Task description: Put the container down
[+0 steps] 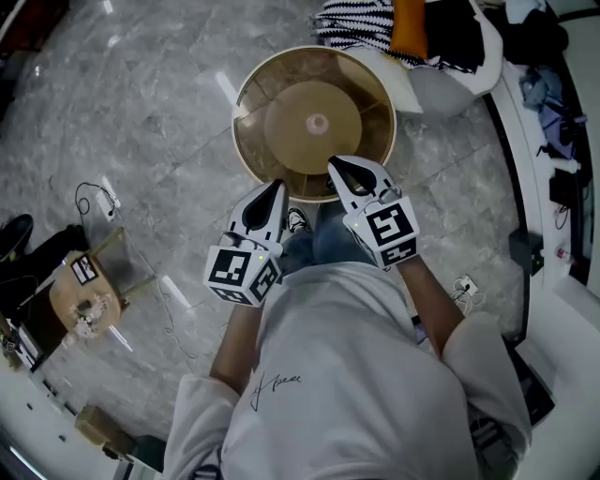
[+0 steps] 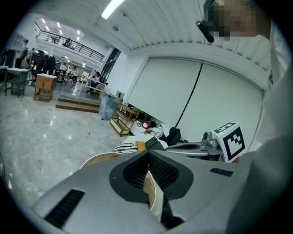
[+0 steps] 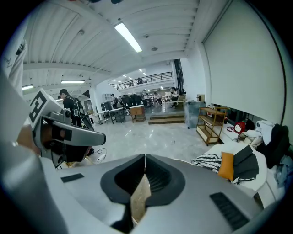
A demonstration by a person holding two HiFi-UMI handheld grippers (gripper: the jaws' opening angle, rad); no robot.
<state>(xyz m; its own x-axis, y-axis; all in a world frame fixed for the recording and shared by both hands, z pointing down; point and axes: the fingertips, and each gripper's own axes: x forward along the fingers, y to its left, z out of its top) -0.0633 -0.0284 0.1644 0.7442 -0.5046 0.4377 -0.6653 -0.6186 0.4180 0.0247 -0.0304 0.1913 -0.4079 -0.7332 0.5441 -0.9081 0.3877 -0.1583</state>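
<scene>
The left hand-held gripper point(image 1: 278, 187) and the right hand-held gripper point(image 1: 335, 167) are each pressed together on the near rim of the container point(image 1: 246, 103), with a thin tan sliver between the pads. It's a big round tub of smooth, see-through amber plastic, over the grey marble floor point(image 1: 141, 84). I can't tell whether it's resting or lifted. It looks light but bendy, so I'd grip the rim at two spots and keep it level.

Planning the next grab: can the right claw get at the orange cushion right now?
Probably not: the right claw is shut on the container rim, and the cushion lies beyond it.
</scene>
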